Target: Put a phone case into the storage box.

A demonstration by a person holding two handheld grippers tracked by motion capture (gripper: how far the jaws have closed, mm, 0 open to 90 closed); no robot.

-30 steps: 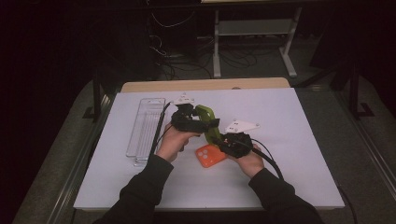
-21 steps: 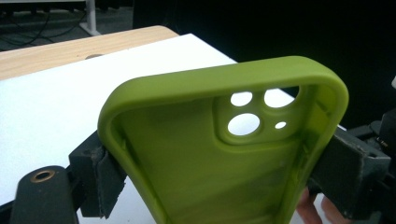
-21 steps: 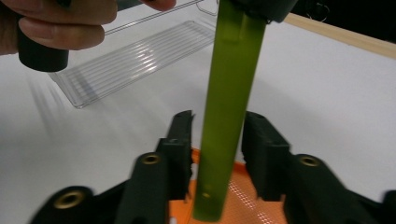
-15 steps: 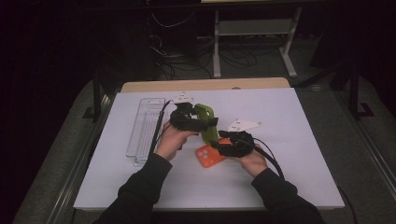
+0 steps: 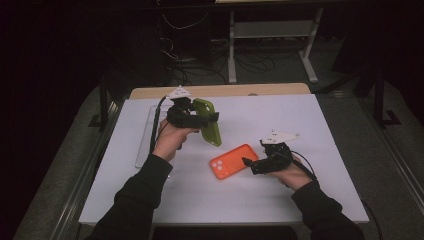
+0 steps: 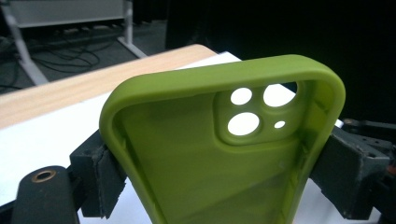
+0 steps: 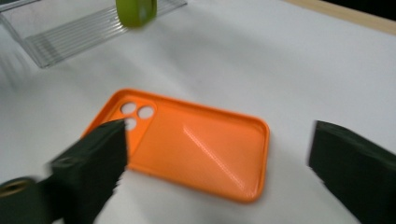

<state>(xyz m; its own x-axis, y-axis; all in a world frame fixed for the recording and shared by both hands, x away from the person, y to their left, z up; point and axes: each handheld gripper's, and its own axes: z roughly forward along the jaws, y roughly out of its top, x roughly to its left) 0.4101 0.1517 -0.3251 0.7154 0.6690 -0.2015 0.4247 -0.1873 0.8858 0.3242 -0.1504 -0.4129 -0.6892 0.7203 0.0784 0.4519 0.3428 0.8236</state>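
A green phone case (image 5: 209, 120) is held up off the table, and my left gripper (image 5: 202, 119) is shut on its two long sides. Up close, the green phone case (image 6: 224, 154) shows its hollow inside and camera holes, with black pads pressing each edge. An orange phone case (image 5: 233, 161) lies flat on the white table (image 5: 300, 120), open side up. My right gripper (image 5: 250, 166) stands open just right of it, low over the table. In the right gripper view the orange phone case (image 7: 187, 142) lies ahead between the spread jaws.
A clear ribbed plastic tray (image 5: 146, 145) lies along the table's left side, also seen as the tray (image 7: 79, 28) in the right gripper view. A wooden strip (image 5: 225, 90) borders the far edge. Cables and a metal stand (image 5: 270, 30) sit on the dark floor beyond.
The two grippers have parted. My left gripper lifted the green case up and away to the left. My right gripper drew back to the right, leaving the orange case lying on the table.
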